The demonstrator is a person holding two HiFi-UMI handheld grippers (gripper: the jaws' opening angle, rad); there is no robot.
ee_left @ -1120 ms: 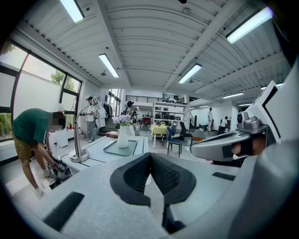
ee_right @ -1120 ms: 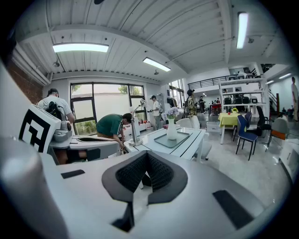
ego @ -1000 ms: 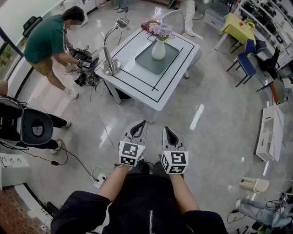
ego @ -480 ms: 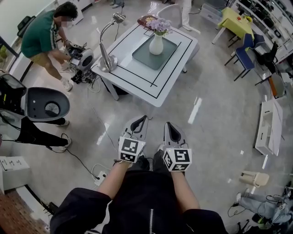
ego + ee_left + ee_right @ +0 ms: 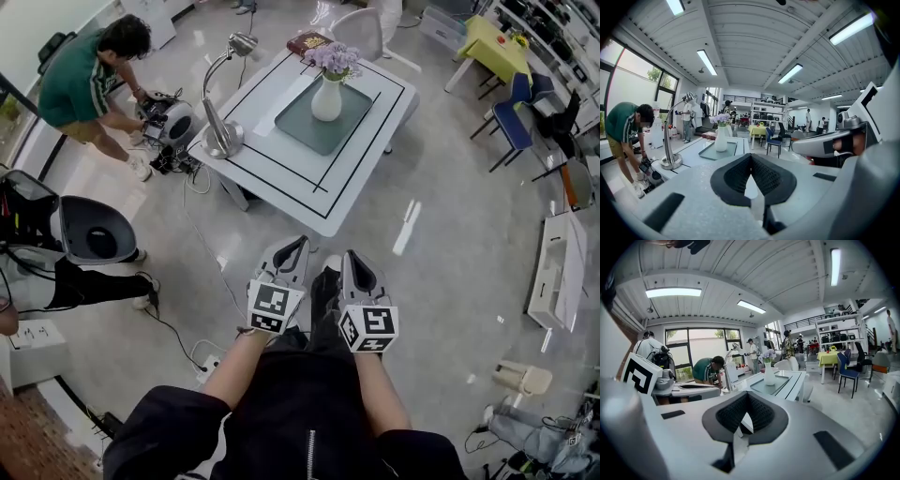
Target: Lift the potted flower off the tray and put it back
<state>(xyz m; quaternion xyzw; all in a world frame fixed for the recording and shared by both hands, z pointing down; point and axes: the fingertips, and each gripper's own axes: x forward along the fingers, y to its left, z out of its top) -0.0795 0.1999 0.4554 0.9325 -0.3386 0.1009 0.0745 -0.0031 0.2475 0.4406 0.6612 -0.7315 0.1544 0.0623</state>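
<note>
White table (image 5: 281, 173) on glossy grey floor (image 5: 450, 244) — left gripper (image 5: 298, 244), right gripper (image 5: 351, 256) both closed.

Head view: your torso (image 5: 300, 427) ran off the bottom edge. The potted flower (image 5: 326, 97) covered part of the tray (image 5: 302, 129). The book (image 5: 307, 42) behind it was too small to read. A person (image 5: 94, 286) at the left edge was cut off, half hidden behind a grey shell (image 5: 92, 232) you couldn't identify.

Left gripper view: the left gripper (image 5: 750, 157) hid the table's (image 5: 691, 151) near end. The shelf (image 5: 765, 110) contents were too small to tell.
</note>
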